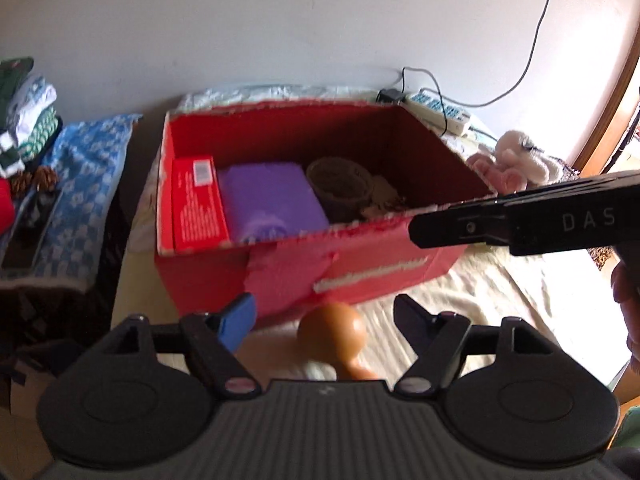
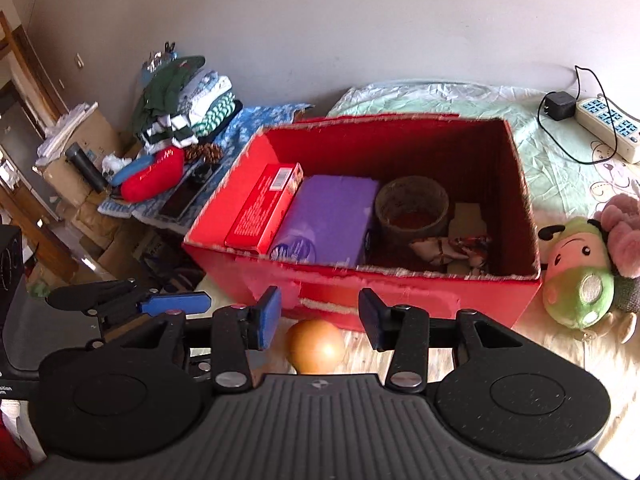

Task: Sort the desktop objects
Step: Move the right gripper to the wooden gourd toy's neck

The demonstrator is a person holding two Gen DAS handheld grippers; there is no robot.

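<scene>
Both grippers are hovering before the red box [image 2: 400,296] with jaws spread wide, gripping nothing. The left gripper [image 1: 324,316] and right gripper [image 2: 318,320] are each framing the brown gourd [image 2: 316,346], which is lying on the cream cloth [image 1: 480,300] just beside the box's front wall.

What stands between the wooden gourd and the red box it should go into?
Only the red box's own near wall: the wooden gourd lies on the bedding just in front of it, below the rim. Both the right gripper and left gripper have open jaws around it, unobstructed.
</scene>
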